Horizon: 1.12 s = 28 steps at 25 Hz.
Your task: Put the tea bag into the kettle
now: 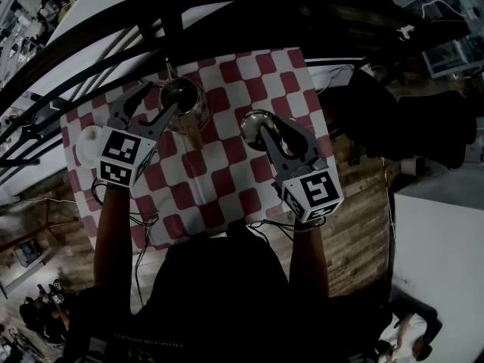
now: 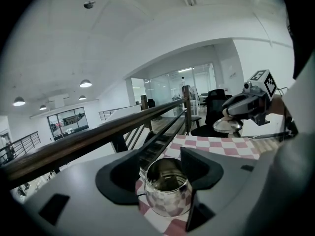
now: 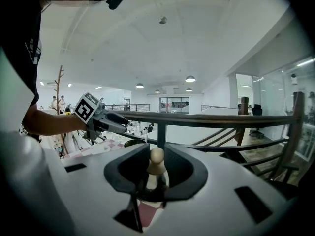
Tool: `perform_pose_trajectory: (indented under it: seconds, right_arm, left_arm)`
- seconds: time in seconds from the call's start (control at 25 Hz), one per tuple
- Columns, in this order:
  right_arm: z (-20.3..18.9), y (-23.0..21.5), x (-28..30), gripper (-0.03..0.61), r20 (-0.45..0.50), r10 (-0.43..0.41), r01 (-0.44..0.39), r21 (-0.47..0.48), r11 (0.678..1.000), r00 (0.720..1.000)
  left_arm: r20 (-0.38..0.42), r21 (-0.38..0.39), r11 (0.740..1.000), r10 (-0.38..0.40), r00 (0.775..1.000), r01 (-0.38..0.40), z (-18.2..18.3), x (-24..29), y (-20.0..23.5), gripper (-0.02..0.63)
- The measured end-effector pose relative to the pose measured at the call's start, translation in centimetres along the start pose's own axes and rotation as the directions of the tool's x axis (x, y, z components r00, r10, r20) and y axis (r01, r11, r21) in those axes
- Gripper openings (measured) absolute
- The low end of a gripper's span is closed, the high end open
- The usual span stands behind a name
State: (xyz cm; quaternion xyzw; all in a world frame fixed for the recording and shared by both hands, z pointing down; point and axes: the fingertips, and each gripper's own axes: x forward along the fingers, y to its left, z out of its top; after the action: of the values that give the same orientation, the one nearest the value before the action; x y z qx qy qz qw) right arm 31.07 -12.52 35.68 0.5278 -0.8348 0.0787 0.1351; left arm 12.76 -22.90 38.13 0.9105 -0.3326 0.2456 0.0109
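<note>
A glass kettle stands open-topped on the red-and-white checked cloth. My left gripper hangs just above it, open, and nothing is between its jaws. In the left gripper view the kettle sits below the wide jaws, and a small pale shape lies inside it; I cannot tell whether it is the tea bag. My right gripper is shut on the knob of the kettle lid and holds it up to the right of the kettle. The lid also shows in the left gripper view.
A small white round thing rests on the cloth's left edge. A dark railing runs along the far side of the table. Wooden floor lies to the right. Cables hang off the near edge.
</note>
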Motion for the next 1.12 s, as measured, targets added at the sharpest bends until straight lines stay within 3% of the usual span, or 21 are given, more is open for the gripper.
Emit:
perform_pose_trajectory:
  seconds: [0.28, 0.32, 0.36, 0.4, 1.12]
  right_arm:
    - [0.5, 0.2, 0.1, 0.103, 0.007, 0.007, -0.007, -0.008, 1.000, 1.000]
    - [0.6, 0.2, 0.2, 0.103, 0.009, 0.008, -0.008, -0.008, 1.000, 1.000]
    - [0.6, 0.3, 0.2, 0.103, 0.012, 0.010, -0.010, -0.009, 1.000, 1.000]
    - [0.8, 0.3, 0.3, 0.102, 0.015, 0.013, -0.013, -0.011, 1.000, 1.000]
    - [5.2, 3.5, 5.2, 0.101, 0.079, 0.141, -0.133, -0.096, 0.986, 0.987]
  left_arm:
    - [-0.009, -0.009, 1.000, 0.024, 1.000, -0.024, -0.2, -0.6, 0.4, 0.249]
    - [0.000, -0.007, 0.999, 0.038, 0.999, -0.038, 0.0, -0.9, 0.5, 0.212]
    - [0.017, -0.005, 0.998, 0.056, 0.998, -0.055, 0.2, -1.2, 0.6, 0.079]
    - [0.033, -0.007, 0.998, 0.070, 0.997, -0.070, 0.4, -1.6, 0.7, 0.003]
    - [0.019, -0.108, 0.981, 0.165, 0.986, -0.162, -2.9, -7.5, 0.2, 0.003]
